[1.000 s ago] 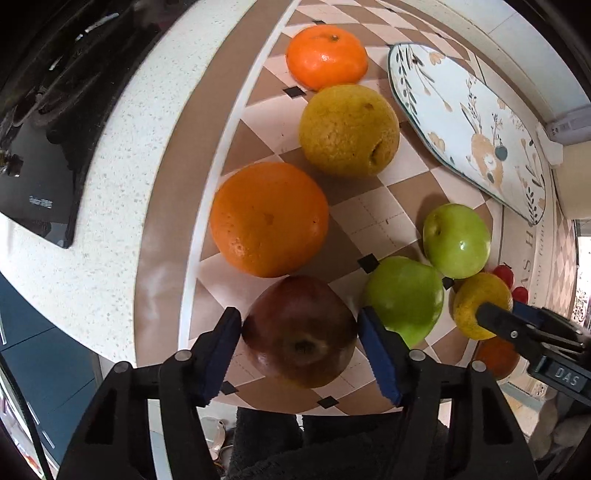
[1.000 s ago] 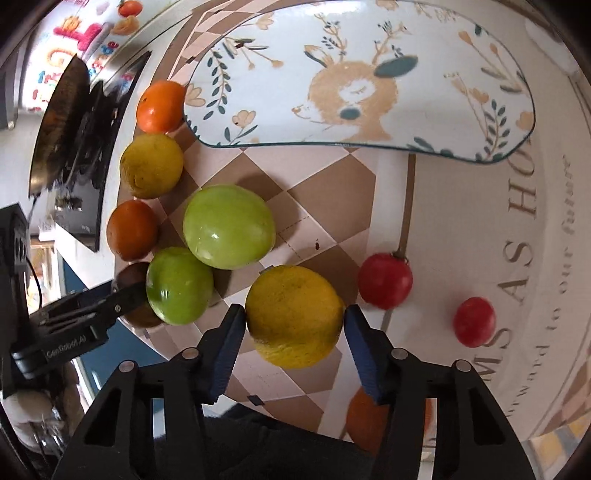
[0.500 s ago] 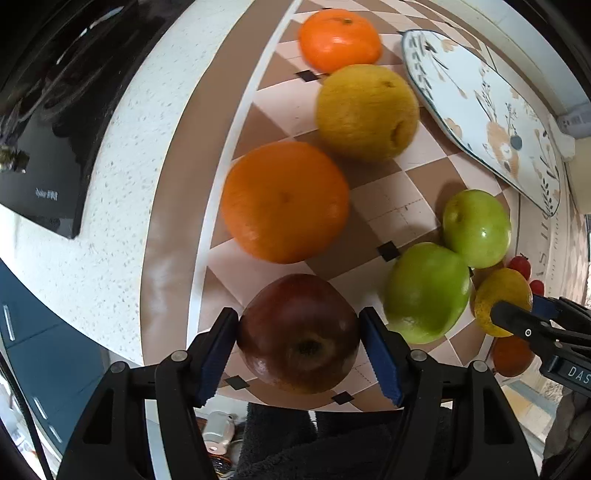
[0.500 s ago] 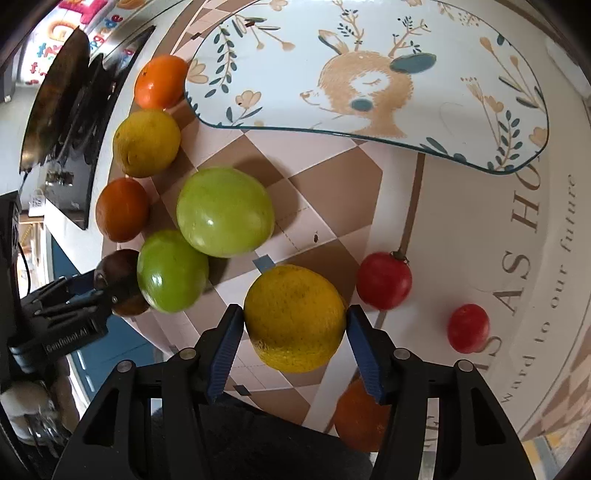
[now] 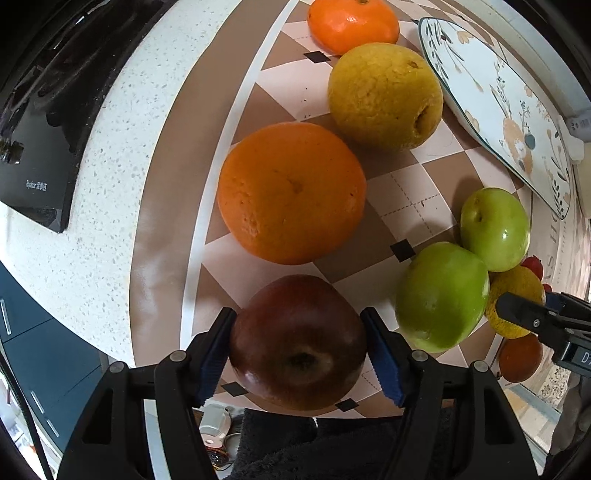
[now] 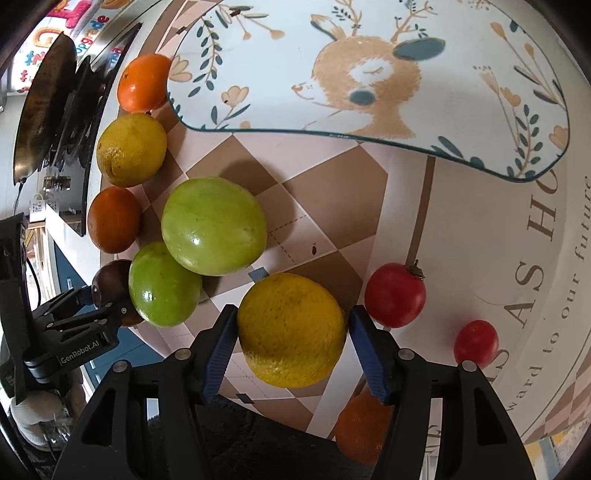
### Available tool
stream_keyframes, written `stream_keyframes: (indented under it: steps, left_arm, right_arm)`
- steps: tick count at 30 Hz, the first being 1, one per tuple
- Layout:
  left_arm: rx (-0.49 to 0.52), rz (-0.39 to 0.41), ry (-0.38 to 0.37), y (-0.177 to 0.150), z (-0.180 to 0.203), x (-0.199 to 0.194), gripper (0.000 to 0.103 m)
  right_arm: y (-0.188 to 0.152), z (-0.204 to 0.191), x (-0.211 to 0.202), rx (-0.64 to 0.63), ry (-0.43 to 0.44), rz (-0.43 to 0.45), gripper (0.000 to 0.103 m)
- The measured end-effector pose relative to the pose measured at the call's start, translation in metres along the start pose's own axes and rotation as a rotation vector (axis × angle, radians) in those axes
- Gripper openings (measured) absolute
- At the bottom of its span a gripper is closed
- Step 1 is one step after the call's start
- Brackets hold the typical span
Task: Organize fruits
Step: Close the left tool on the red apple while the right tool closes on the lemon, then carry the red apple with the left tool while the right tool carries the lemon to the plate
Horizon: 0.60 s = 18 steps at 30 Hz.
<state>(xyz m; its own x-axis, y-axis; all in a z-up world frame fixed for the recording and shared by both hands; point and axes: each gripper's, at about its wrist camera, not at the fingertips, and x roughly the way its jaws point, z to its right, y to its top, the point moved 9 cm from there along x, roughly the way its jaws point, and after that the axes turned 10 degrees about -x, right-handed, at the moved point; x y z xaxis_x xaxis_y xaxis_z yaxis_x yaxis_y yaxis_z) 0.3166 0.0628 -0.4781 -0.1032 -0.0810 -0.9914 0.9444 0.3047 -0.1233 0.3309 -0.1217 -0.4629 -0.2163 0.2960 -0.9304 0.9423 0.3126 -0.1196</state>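
My left gripper [image 5: 298,349] is shut on a dark red apple [image 5: 298,341] at the mat's near edge. A large orange [image 5: 291,192], a yellow citrus [image 5: 384,96] and a mandarin [image 5: 352,22] line up beyond it. My right gripper [image 6: 291,334] is shut on a yellow citrus fruit [image 6: 291,328]. Two green apples [image 6: 214,225] [image 6: 162,284] lie to its left and two red tomatoes [image 6: 395,295] [image 6: 475,343] to its right. A small orange fruit [image 6: 360,428] lies under its right finger.
A deer-print cutting board [image 6: 369,85] lies at the back of the checkered mat [image 6: 332,192]. A black stove [image 5: 40,129] sits on the speckled counter [image 5: 85,236] to the left. The counter edge drops off just below both grippers.
The left gripper with the red apple has moved closer to the large orange and the row of fruit. The right gripper still holds the yellow citrus and has shifted slightly.
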Motion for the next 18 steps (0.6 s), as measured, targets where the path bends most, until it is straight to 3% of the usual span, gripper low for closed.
stream_keyframes:
  steps: [4, 11, 14, 18]
  left_arm:
    - [-0.022, 0.024, -0.018, -0.01, 0.004, -0.016, 0.066]
    - [-0.03, 0.137, -0.091, 0.006, -0.009, -0.079, 0.066]
    - [0.0, 0.174, -0.129, 0.03, 0.029, -0.12, 0.066]
    - [0.079, 0.201, -0.139, 0.071, 0.089, -0.139, 0.066]
  right_arm:
    - [-0.003, 0.005, -0.005, 0.013, -0.003, 0.011, 0.063]
    - [0.005, 0.011, -0.05, 0.069, 0.099, 0.119, 0.063]
    - [0.027, 0.018, -0.086, 0.076, 0.111, 0.203, 0.063]
    - [0.067, 0.038, -0.121, 0.075, 0.041, 0.292, 0.063]
